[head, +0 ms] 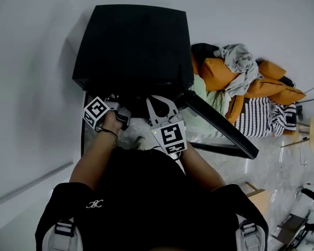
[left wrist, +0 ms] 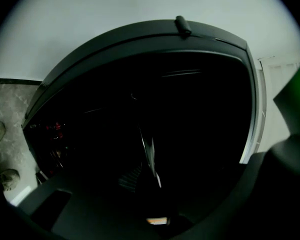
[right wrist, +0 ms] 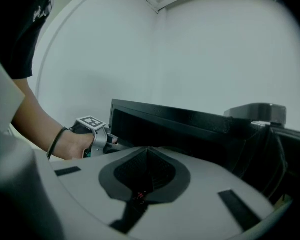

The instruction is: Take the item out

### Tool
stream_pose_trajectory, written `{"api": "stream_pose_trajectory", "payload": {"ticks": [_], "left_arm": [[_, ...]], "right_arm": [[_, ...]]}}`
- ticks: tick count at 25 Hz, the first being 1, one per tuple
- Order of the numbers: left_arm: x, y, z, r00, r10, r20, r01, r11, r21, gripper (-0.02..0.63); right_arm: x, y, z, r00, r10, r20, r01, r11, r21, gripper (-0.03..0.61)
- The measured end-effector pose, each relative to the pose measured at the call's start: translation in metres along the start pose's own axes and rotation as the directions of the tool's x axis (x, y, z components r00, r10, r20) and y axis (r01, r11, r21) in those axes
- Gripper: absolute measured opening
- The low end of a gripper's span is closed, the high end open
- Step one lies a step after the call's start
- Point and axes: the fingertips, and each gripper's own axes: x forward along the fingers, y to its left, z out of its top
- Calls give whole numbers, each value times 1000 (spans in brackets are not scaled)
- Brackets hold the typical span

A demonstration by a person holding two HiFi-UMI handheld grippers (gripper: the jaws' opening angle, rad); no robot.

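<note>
Left tool (left wrist: 149, 160) clenched before the black cabinet (head: 133, 41) — right tool (head: 161, 106) clenched alongside (door (head: 222, 127) open).

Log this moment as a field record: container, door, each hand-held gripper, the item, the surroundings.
container: black cabinet, interior dark
door: cabinet door open, swung out to the person's right
left: left hand-held gripper with its tips inside the opening; too dark to tell whether the jaws are open or shut
right: right hand-held gripper outside the opening, jaws together, holding nothing
item: not visible in any view
surroundings: heap of orange cushions and clothes beside the cabinet, on the person's right
</note>
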Motion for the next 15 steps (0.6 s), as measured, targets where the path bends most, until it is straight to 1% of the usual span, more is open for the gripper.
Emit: {"api": "stream_pose_trajectory", "payload": {"ticks": [4,9,11,15], "left_arm": [[11,4,0,1000,-2,-9,2,1000,-8,64],[21,12,9,999,-26,36,28,998,-49,66],[26,14,9,999,-31,39,33,997,-68,103],[35,19,10,999,-29,46,34,995,-98,109]], "right_arm": [[4,-3,-3,1000,0,-16,0,1000,-1,8],[8,-2,-8,1000,-2,-30,1,1000,-10,8],[7,-4,-11,999,-9,-36,9,1000,-13,8],[7,-6,-14,999,-13,-44,13,1000,-9,8]]}}
